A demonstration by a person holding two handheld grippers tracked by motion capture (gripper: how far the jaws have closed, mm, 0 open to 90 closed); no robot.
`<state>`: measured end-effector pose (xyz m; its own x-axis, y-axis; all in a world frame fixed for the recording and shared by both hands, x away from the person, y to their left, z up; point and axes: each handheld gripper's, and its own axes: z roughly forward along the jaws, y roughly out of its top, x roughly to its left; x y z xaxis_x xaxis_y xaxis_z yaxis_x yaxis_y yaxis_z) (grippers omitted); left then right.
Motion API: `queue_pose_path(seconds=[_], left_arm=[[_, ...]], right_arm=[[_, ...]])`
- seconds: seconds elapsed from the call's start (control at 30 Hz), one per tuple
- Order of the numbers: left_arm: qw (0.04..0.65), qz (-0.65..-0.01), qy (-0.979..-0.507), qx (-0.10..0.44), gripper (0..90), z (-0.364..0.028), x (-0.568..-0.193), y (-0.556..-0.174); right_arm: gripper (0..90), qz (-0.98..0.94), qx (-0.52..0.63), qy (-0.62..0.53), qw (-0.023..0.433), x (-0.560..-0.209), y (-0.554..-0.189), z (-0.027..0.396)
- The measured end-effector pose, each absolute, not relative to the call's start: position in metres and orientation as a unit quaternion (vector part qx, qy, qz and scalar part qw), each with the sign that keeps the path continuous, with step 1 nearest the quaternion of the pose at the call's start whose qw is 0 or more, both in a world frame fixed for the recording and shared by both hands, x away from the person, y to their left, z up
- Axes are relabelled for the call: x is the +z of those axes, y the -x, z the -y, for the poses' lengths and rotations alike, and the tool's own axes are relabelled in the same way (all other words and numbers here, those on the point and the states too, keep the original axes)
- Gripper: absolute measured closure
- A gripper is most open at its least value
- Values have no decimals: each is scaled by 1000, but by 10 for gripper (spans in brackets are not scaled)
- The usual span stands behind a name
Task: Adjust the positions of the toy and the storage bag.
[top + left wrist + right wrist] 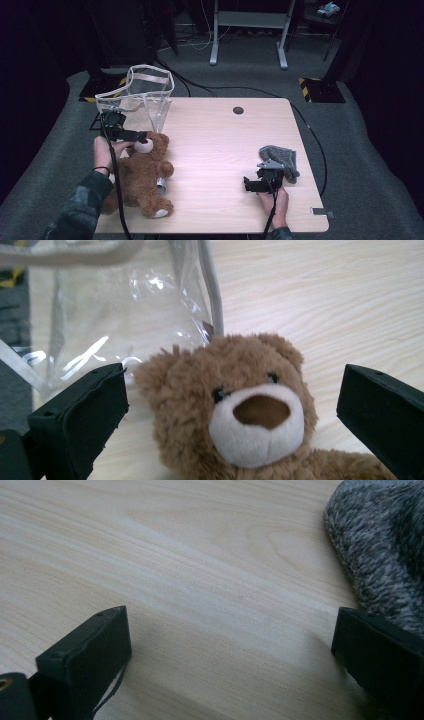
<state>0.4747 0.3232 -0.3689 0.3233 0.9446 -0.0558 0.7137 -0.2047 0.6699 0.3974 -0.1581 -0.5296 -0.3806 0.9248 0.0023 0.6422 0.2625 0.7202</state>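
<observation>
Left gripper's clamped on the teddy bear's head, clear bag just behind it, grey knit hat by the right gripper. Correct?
Not clamped. The left gripper view shows the left gripper open, jaws wide on either side of the teddy bear, not touching. Clear bag and grey knit hat are as stated.

No legible text, label, brand, number or sign appears on any surface in the high view, the left gripper view or the right gripper view.
</observation>
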Motion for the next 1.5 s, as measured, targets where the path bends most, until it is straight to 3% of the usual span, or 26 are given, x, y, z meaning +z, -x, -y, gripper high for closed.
queue_pose_path(seconds=[0.3, 0.73, 1.03, 1.2, 1.5], left_arm=[[316, -540, -753, 204, 16, -314, -343, -499], [319, -529, -756, 216, 97, -304, -339, -532], [329, -526, -736, 269, 161, -305, -328, -544], [341, -521, -731, 279, 229, -304, -321, -556], [300, -502, -756, 293, 379, -292, -326, -580]], right_arm=[[18, -765, 326, -511, 218, -530, -398, 158], [18, -766, 327, -510, 217, -530, -398, 158], [18, -766, 327, -510, 217, -530, -398, 158], [18, -765, 327, -510, 216, -530, -398, 158], [19, -766, 327, -509, 217, -530, -398, 158]])
